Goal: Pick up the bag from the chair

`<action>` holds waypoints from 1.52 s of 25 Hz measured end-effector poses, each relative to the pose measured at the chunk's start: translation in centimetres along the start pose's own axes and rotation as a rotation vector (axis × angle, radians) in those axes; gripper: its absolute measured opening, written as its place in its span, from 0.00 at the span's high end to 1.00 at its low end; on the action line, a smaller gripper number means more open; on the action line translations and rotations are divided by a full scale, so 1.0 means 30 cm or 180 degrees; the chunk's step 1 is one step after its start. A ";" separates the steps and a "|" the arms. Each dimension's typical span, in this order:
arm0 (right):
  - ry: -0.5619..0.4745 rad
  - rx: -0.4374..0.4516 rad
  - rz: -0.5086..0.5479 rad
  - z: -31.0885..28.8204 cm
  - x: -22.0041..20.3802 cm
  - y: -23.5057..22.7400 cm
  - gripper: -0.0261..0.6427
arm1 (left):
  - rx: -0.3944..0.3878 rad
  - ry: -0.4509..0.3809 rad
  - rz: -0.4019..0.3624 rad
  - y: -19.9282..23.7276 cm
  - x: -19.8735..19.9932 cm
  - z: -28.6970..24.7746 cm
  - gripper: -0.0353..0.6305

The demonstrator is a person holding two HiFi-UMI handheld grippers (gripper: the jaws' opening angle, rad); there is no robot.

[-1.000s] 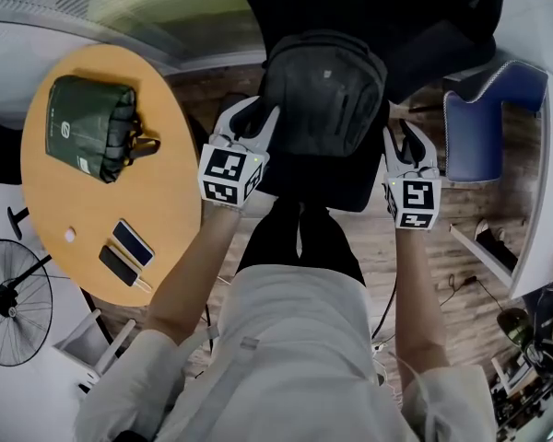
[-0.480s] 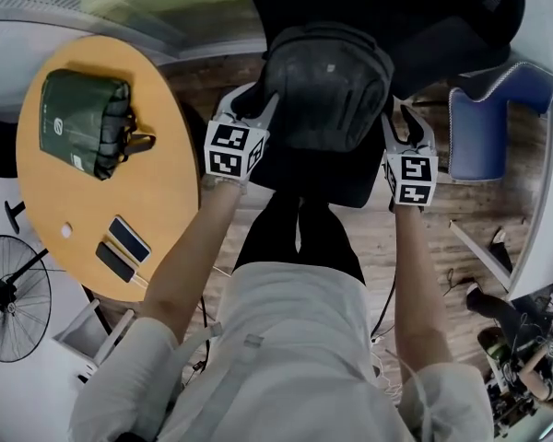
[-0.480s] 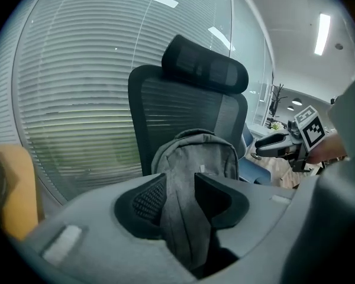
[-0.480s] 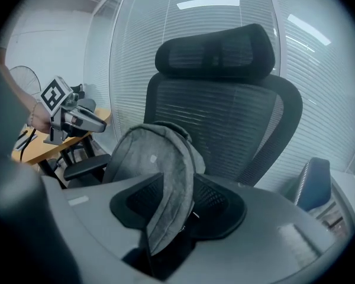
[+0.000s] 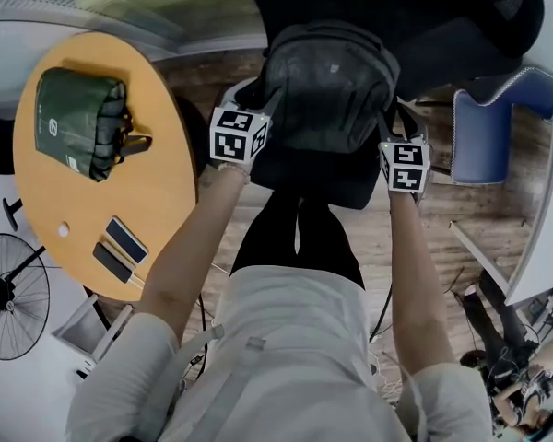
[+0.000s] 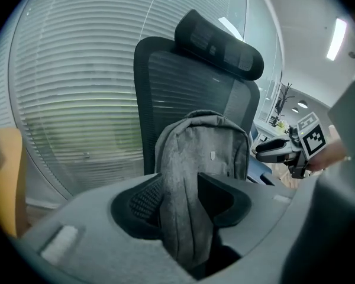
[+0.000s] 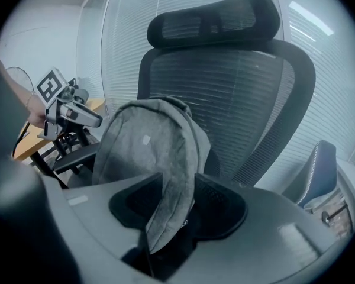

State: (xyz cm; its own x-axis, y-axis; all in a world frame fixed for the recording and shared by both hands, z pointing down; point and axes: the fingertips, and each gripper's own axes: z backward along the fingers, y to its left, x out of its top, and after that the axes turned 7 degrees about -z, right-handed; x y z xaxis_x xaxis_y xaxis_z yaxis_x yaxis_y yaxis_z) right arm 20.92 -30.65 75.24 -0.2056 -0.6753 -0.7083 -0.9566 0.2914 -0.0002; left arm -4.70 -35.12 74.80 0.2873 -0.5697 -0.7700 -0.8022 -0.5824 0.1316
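Since a second ago we have closed in — left gripper (image 5: 265,99) and right gripper (image 5: 393,120) each clamped on the bag (image 5: 327,81), chair (image 5: 424,17) behind it.

We look down on a round wooden table (image 5: 166,191) at nine o'clock. A green folded tote (image 5: 78,122) lies on it toward ten o'clock. Two dark, phone-like slabs (image 5: 120,251) lie side by side toward eight o'clock, with a small white dot (image 5: 64,230) near them. A floor fan (image 5: 14,297) stands beyond the table's edge at eight o'clock. A blue seat (image 5: 479,136) sits at two o'clock.
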 end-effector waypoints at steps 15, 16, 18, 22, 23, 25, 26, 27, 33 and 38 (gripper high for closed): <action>0.0143 -0.0038 -0.0133 -0.137 -0.040 -0.027 0.68 | -0.0019 0.0237 0.0113 0.044 -0.082 -0.122 0.63; 0.0140 -0.0043 -0.0127 -0.139 -0.040 -0.027 0.68 | -0.0013 0.0237 0.0113 0.046 -0.082 -0.126 0.63; 0.0135 -0.0058 -0.0115 -0.144 -0.043 -0.031 0.68 | -0.0005 0.0233 0.0111 0.048 -0.084 -0.137 0.63; 0.0127 -0.0110 -0.0140 -0.160 -0.041 -0.042 0.72 | 0.0021 0.0227 0.0102 0.057 -0.083 -0.154 0.66; 0.0126 -0.0131 -0.0139 -0.162 -0.040 -0.045 0.73 | 0.0026 0.0221 0.0097 0.059 -0.083 -0.155 0.67; 0.0136 -0.0182 -0.0126 -0.161 -0.038 -0.053 0.79 | 0.0023 0.0208 0.0079 0.058 -0.083 -0.157 0.70; 0.0146 -0.0197 -0.0119 -0.160 -0.038 -0.057 0.81 | 0.0017 0.0202 0.0066 0.055 -0.083 -0.158 0.73; 0.0159 -0.0201 -0.0112 -0.160 -0.037 -0.058 0.82 | 0.0011 0.0201 0.0052 0.052 -0.082 -0.159 0.75; 0.0193 -0.0151 -0.0121 -0.142 -0.036 -0.047 0.86 | -0.0060 0.0219 0.0108 0.034 -0.079 -0.143 0.81; 0.0231 -0.0087 -0.0174 -0.115 -0.046 -0.035 0.88 | -0.0102 0.0243 0.0135 0.008 -0.082 -0.121 0.83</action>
State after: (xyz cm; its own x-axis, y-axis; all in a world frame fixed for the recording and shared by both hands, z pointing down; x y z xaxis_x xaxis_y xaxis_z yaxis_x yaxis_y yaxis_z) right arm 21.50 -32.36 78.65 -0.1664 -0.7373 -0.6547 -0.9719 0.2349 -0.0174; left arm -3.72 -35.95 79.00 0.2935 -0.6361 -0.7136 -0.7976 -0.5744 0.1840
